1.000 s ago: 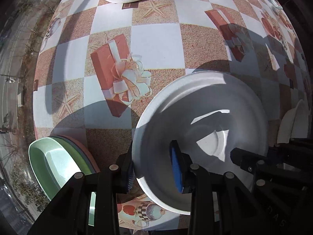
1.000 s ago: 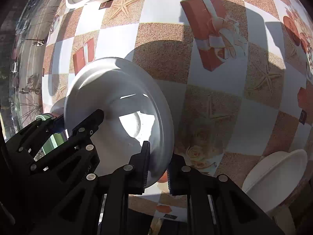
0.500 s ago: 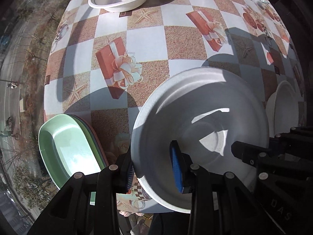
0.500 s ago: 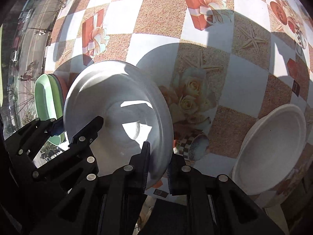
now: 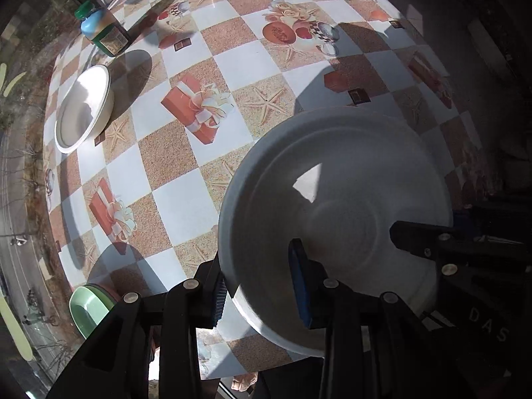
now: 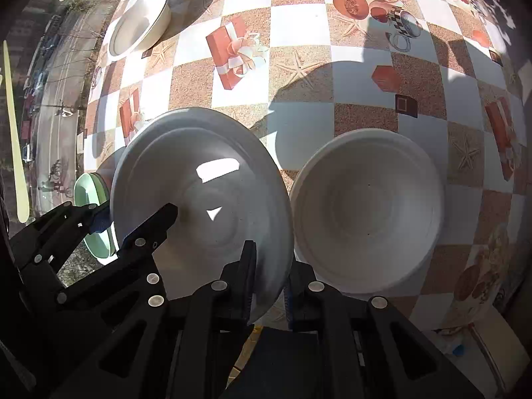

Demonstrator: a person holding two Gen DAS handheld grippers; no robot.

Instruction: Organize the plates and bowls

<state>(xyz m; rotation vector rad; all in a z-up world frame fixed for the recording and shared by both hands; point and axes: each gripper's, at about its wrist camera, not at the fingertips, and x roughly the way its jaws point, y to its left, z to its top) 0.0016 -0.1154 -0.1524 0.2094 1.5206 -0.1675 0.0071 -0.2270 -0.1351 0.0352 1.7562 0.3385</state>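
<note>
Together the left gripper (image 5: 261, 282) and the right gripper (image 6: 270, 282) grip one white plate (image 6: 202, 199) above the checkered tablecloth (image 6: 299, 76), each with its fingers pinched onto the rim from an opposite side (one finger inside the dish, one outside). Just beside it on the right sits a second white bowl (image 6: 367, 209), a green plate stack (image 5: 88, 309) lies at the table's near left edge, and a cream bowl (image 5: 83, 108) rests well apart, near a green-capped jar (image 5: 103, 31).
</note>
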